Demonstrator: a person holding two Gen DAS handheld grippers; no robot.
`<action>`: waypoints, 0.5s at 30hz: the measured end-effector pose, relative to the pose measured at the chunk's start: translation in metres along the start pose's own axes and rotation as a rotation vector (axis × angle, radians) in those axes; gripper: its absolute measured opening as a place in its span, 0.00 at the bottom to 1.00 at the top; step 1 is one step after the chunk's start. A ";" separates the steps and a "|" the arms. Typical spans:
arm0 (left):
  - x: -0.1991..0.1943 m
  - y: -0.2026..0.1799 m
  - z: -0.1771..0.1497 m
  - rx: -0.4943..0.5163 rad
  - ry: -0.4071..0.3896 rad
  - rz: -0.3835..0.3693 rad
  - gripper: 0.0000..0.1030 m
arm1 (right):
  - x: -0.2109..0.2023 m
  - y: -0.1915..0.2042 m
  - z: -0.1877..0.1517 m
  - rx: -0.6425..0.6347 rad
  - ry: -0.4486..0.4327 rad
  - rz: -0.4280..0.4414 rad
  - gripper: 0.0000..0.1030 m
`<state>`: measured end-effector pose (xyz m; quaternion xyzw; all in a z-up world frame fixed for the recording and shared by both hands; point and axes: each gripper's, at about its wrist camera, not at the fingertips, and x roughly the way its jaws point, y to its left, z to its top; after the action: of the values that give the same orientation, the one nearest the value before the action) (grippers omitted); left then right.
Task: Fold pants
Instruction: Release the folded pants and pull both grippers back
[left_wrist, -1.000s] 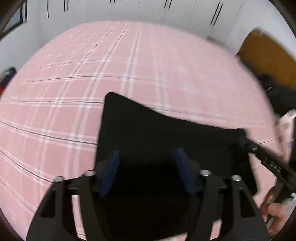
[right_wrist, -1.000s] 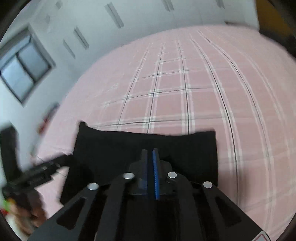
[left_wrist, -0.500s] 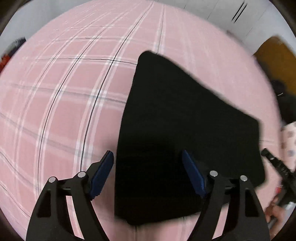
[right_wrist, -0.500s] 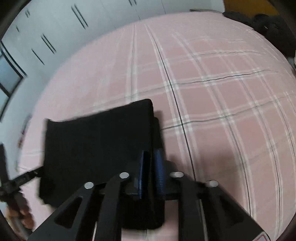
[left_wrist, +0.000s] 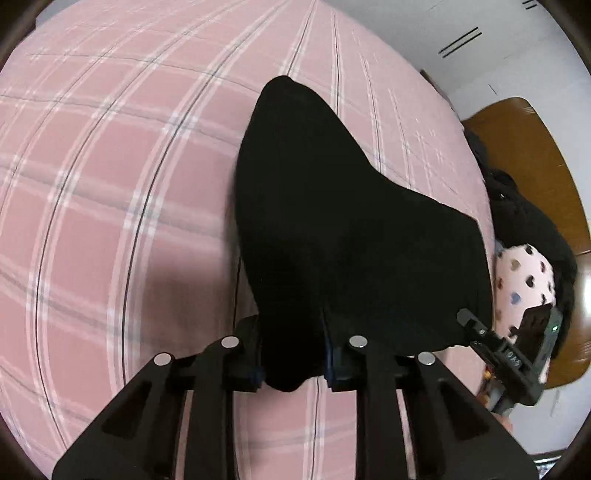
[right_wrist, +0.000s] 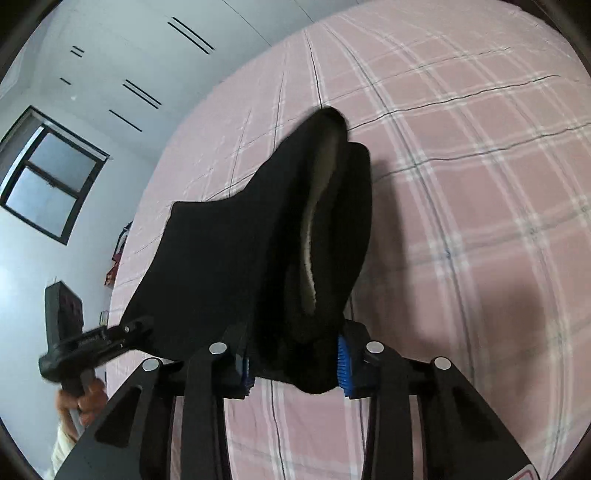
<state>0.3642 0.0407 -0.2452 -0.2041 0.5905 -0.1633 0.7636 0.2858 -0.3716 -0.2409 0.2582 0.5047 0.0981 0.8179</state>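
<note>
We hold the black pants lifted off the pink plaid bedsheet, one gripper at each near corner. We judge this lets the folded bundle hang clear so it can be carried or laid over once more.

Left gripper: both fingers clenched on a thick wad of the cloth, which fills the gap and pokes out below the pads.

Right gripper: blue pads closed on the other corner. Several layers are stacked between them, with a pale fleecy lining showing at the edge.

From both grips the fabric runs forward, away from the fingers, sagging between them. Whether the far end touches the sheet, we cannot tell.
</note>
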 end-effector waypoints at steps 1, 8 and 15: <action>0.007 0.005 -0.004 -0.002 0.028 0.012 0.25 | 0.013 -0.005 -0.011 -0.002 0.041 -0.031 0.37; -0.024 -0.030 -0.047 0.141 -0.126 0.220 0.59 | -0.062 0.000 -0.048 0.060 -0.122 -0.136 0.51; -0.086 -0.098 -0.108 0.363 -0.272 0.431 0.69 | -0.129 0.092 -0.084 -0.204 -0.239 -0.385 0.65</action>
<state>0.2369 -0.0147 -0.1480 0.0453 0.4738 -0.0715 0.8765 0.1611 -0.3206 -0.1229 0.0831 0.4318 -0.0404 0.8972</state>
